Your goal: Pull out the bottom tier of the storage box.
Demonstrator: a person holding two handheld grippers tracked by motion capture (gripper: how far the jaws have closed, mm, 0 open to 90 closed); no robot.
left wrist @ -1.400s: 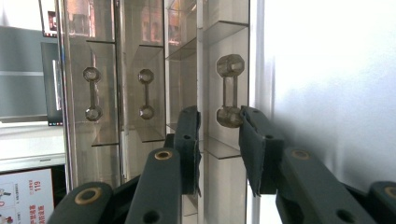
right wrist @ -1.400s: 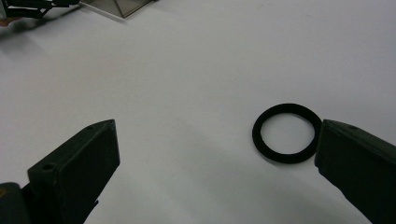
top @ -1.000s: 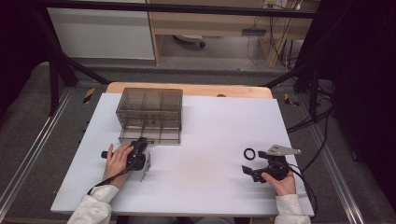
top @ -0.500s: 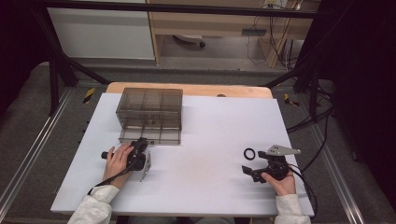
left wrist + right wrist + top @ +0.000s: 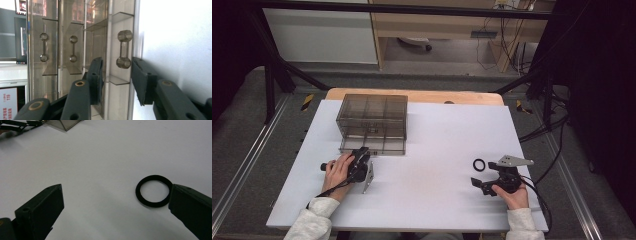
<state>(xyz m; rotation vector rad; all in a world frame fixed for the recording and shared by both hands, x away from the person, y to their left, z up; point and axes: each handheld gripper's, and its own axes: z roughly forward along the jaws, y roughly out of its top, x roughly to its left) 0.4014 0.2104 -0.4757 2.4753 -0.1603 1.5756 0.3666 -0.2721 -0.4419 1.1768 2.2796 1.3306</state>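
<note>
Drawer handle lined up, ring waiting

Your right gripper (image 5: 479,183) rests on the table, jaws wide open and empty, the black ring (image 5: 153,190) just beside one jaw. Farther off, your left gripper (image 5: 116,75), turned on its side, has just been opening; its jaws straddle the drawer handle (image 5: 123,49) of the clear drawer box (image 5: 373,122) without pressing. Next, likely: close, pull.

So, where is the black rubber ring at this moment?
In the high view, the thin black rubber ring lies flat on the white table, at its right side, just left of the right tool.
</note>
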